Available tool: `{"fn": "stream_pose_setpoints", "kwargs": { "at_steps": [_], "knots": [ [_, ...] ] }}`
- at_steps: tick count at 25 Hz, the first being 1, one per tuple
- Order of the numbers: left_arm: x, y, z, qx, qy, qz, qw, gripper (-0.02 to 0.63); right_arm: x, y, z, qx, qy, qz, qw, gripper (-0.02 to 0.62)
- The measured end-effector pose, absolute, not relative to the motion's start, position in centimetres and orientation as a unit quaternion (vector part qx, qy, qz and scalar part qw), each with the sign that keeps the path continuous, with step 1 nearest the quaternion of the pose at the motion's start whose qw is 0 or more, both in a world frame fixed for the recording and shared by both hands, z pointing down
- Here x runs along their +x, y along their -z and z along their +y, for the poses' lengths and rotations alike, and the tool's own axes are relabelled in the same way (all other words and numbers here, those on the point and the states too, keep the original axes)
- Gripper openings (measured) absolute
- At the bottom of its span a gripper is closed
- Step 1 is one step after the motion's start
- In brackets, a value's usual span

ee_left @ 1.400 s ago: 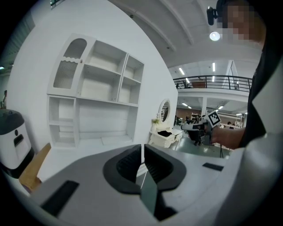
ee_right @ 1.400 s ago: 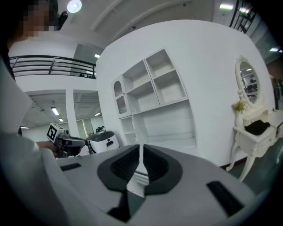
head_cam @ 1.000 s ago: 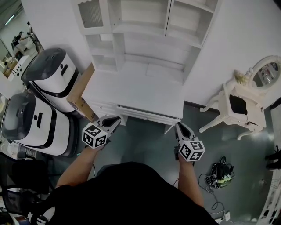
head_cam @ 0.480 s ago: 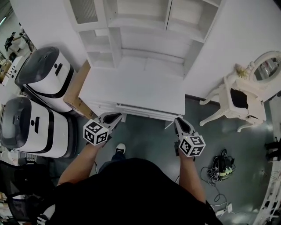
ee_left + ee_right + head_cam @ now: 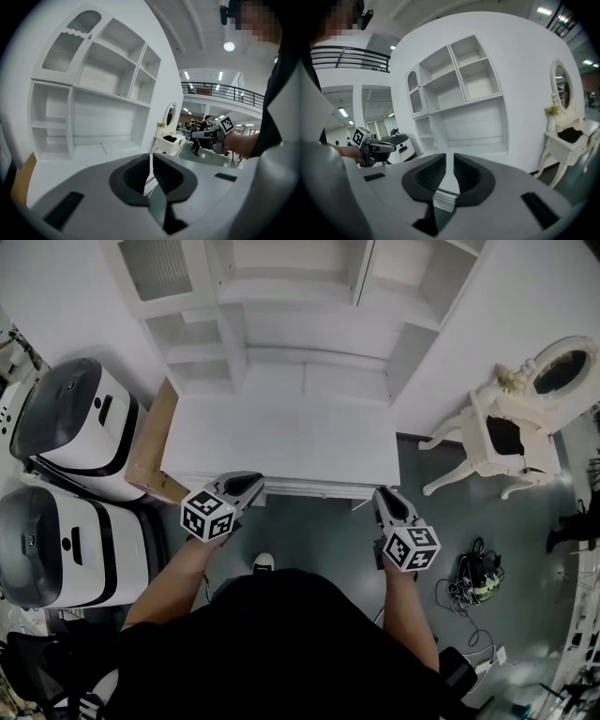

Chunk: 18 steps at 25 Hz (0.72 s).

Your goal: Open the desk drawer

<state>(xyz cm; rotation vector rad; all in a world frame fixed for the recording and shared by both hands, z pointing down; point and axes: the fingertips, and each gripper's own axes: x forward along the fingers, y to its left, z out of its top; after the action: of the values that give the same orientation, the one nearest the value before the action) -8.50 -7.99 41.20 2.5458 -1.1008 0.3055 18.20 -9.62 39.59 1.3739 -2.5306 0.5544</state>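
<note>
Overhead view of my two hand-held grippers at the front of a white desk [image 5: 281,442]. The drawer [image 5: 314,489] shows only as a narrow moulded strip under the front edge of the desk top, between the two grippers. From here I cannot tell whether it stands slightly out or flush.

Left gripper [image 5: 253,484]: its tip is at the front left corner of the desk, beside the left end of the drawer strip. In the left gripper view its jaws are drawn all but together, with a hairline slit at the tips and nothing in it.

Right gripper [image 5: 382,495]: its tip is at the front right corner of the desk, near the right end of the strip. In the right gripper view its jaws stand a little apart and have just been opening. A white ribbed edge shows through the gap, and neither pad presses on it.

Surroundings: a white shelf unit [image 5: 281,296] rises from the back of the desk. A cardboard box [image 5: 150,442] leans against the desk's left side, and two white and grey machines [image 5: 70,418] stand beyond it. A small dressing table [image 5: 511,432] with an oval mirror stands to the right. Cables [image 5: 478,577] lie on the grey floor [image 5: 309,540].
</note>
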Motion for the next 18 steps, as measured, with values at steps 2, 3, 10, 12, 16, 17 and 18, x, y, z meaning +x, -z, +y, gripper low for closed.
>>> {"fn": "stream_pose_setpoints", "kwargs": {
  "at_steps": [2, 3, 10, 12, 16, 17, 18],
  "knots": [
    [-9.3, -41.4, -9.2, 0.902, -0.109, -0.377, 0.177, 0.028, 17.2, -39.9, -10.1, 0.473, -0.191, -0.853, 0.108, 0.052],
    [-9.8, -41.5, -9.7, 0.904, -0.109, -0.372, 0.178, 0.028, 16.7, -40.1, -10.3, 0.477, -0.193, -0.85, 0.11, 0.052],
    [-11.8, -42.5, -12.5, 0.919, -0.113, -0.332, 0.181, 0.028, 14.5, -42.1, -11.5, 0.507, -0.207, -0.828, 0.125, 0.055],
    [-12.2, -42.9, -12.8, 0.922, -0.115, -0.321, 0.182, 0.028, 14.0, -42.7, -11.4, 0.514, -0.211, -0.821, 0.13, 0.055],
    [-13.3, -43.8, -13.2, 0.927, -0.12, -0.303, 0.187, 0.028, 13.2, -44.1, -11.5, 0.527, -0.22, -0.808, 0.142, 0.057],
    [-13.6, -44.1, -13.4, 0.927, -0.122, -0.3, 0.189, 0.028, 13.1, -44.5, -11.5, 0.53, -0.222, -0.805, 0.145, 0.057],
    [-13.8, -44.4, -13.5, 0.928, -0.124, -0.297, 0.19, 0.028, 13.0, -44.9, -11.6, 0.532, -0.225, -0.803, 0.149, 0.057]
  ]
}}
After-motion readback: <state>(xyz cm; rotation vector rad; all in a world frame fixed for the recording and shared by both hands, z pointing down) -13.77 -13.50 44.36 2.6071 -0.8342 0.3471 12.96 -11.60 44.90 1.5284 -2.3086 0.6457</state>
